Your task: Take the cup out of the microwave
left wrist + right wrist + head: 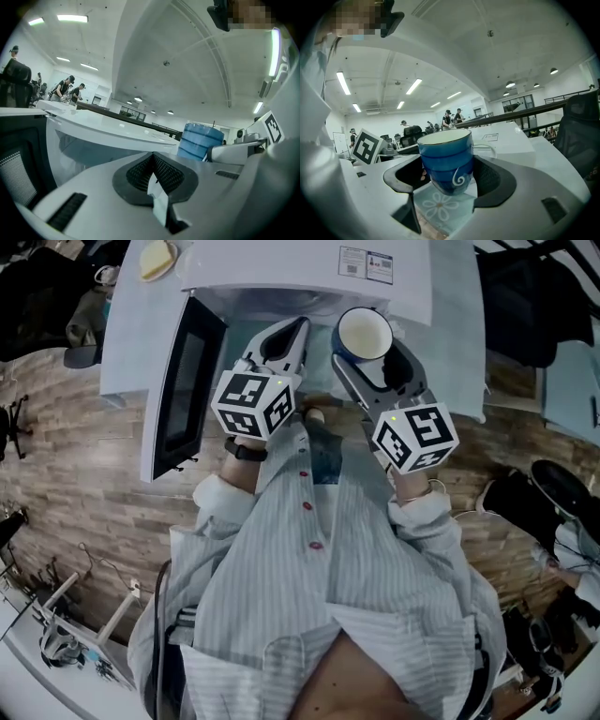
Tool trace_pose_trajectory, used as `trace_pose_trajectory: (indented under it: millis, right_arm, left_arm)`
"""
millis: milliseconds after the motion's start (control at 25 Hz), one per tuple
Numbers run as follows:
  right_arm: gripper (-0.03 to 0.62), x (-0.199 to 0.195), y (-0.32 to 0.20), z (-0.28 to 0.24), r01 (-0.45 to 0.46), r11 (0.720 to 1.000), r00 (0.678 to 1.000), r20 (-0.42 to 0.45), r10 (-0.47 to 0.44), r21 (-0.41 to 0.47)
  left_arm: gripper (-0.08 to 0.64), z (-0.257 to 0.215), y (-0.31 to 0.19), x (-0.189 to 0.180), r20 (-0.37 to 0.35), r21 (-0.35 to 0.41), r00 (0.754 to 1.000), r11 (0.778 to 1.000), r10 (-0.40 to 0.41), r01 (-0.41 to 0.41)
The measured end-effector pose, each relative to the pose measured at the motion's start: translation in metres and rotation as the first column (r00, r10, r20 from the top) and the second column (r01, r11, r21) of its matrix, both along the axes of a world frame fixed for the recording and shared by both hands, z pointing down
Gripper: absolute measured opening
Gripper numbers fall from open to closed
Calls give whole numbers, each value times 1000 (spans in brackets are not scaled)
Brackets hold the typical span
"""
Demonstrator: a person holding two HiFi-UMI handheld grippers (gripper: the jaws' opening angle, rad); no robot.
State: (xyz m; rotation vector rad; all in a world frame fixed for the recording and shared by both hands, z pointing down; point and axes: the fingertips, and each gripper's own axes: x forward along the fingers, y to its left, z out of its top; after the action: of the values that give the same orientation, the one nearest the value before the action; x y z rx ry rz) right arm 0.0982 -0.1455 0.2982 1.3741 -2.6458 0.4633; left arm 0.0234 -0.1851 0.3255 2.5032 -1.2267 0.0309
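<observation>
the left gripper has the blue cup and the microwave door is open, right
Not the left one. The right gripper view shows the blue cup clamped between the jaws of the right gripper. The left gripper has its jaws shut on nothing. The microwave door is open, as you say.

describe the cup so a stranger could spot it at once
Find the white microwave with its door swung open to the left. In front of its opening, the right gripper holds a blue ceramic cup between its jaws. Unlike the grey jaws gripping it, it has blue bands, a white inside and a white swirl.
</observation>
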Motion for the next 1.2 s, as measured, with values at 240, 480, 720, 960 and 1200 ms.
trace_pose_trajectory:
  millis: [240,480,720,960,1200]
  right_arm:
    - [345,4,13,-4,-18,1000,1000,15,18,-24]
    - [345,-1,14,-12,-45,999,998,35,46,-30]
    - [345,-7,4,-17,-67,998,997,41,68,-13]
    - [345,-10,-4,-23,-70,998,996,57,70,-3]
    - [345,-6,-11,-27,-73,997,995,67,72,9]
  left_arm:
    - [8,-14,16,3,-1,10,999,998,54,-54]
    - [8,-40,18,-4,-12,55,994,993,105,-104]
    - [8,-43,12,-8,-11,65,993,991,117,-116]
    - [8,-48,5,-12,-17,79,994,991,108,-107]
    - [8,-49,0,-11,-17,88,995,992,95,-93]
